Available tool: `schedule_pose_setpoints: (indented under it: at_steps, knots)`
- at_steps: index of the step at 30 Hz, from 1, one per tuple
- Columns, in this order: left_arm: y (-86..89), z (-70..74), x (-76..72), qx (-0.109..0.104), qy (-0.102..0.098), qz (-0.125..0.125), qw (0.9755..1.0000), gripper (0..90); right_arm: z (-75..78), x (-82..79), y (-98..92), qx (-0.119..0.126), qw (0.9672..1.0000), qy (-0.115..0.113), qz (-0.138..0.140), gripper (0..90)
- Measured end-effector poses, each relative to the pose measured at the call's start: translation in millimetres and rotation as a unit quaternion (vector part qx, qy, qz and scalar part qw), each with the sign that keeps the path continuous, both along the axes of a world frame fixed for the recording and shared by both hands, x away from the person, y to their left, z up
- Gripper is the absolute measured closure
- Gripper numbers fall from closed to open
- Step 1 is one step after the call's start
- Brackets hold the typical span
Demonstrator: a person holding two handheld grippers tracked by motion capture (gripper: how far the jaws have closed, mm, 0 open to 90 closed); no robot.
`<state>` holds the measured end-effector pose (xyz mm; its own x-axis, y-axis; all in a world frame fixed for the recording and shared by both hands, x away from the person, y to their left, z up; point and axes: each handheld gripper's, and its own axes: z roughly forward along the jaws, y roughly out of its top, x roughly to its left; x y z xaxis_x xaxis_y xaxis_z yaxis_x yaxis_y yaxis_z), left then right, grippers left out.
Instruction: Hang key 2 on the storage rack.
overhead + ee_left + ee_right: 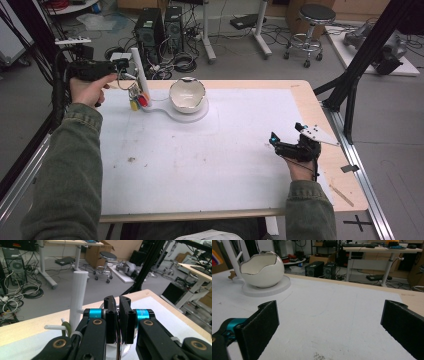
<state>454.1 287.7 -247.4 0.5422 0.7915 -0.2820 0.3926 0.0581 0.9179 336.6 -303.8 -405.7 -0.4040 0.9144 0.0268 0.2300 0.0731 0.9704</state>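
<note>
A white stand with an upright post (pixel 139 70) (pixel 78 300) and side pegs rises at the table's far left. A key ring with yellow and red tags (pixel 136 99) hangs beside the post. My left gripper (pixel 124 64) (pixel 117 305) is up against the post, and its jaws are closed to a narrow slit on a thin metal ring (pixel 119 348) that shows below them. A green loop (pixel 65 328) hangs on one peg. A white egg-shaped bowl (pixel 187 94) (pixel 262 270) sits on the stand's round base (pixel 268 288). My right gripper (pixel 286 145) (pixel 329 312) rests open at the table's right, nothing between its jaws.
The white mat (pixel 200 155) covers most of the wooden table (pixel 327 165). A black frame post (pixel 352 95) stands off the right edge. Computer towers (pixel 150 32), cables and a stool (pixel 312 30) are on the floor beyond the far edge.
</note>
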Motion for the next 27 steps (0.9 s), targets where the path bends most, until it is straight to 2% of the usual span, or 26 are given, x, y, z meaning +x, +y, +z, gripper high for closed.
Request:
schedule_pose_setpoints:
  at_steps: [9, 19, 20, 27]
  knots:
    - [-3.4, -9.1, 11.7, -0.005, 0.0, 0.02, 0.9998, 84.3, 0.1, -0.4, 0.0, 0.002, 1.0, 0.002, 0.0, 0.7]
    - [-4.5, -16.1, 18.8, 0.009, 0.01, 0.036, 0.9993, 84.3, -0.5, -1.8, -2.7, 0.004, 1.0, 0.003, -0.002, 0.7]
    - [-4.9, -17.7, 20.1, 0.017, 0.014, 0.039, 0.999, 84.3, -0.5, -1.9, -2.9, 0.004, 1.0, 0.003, -0.002, 0.7]
    - [-8.0, -21.8, 22.8, 0.032, 0.024, 0.044, 0.9982, 84.3, -0.3, -2.5, -3.1, 0.004, 1.0, 0.003, -0.004, 0.7]
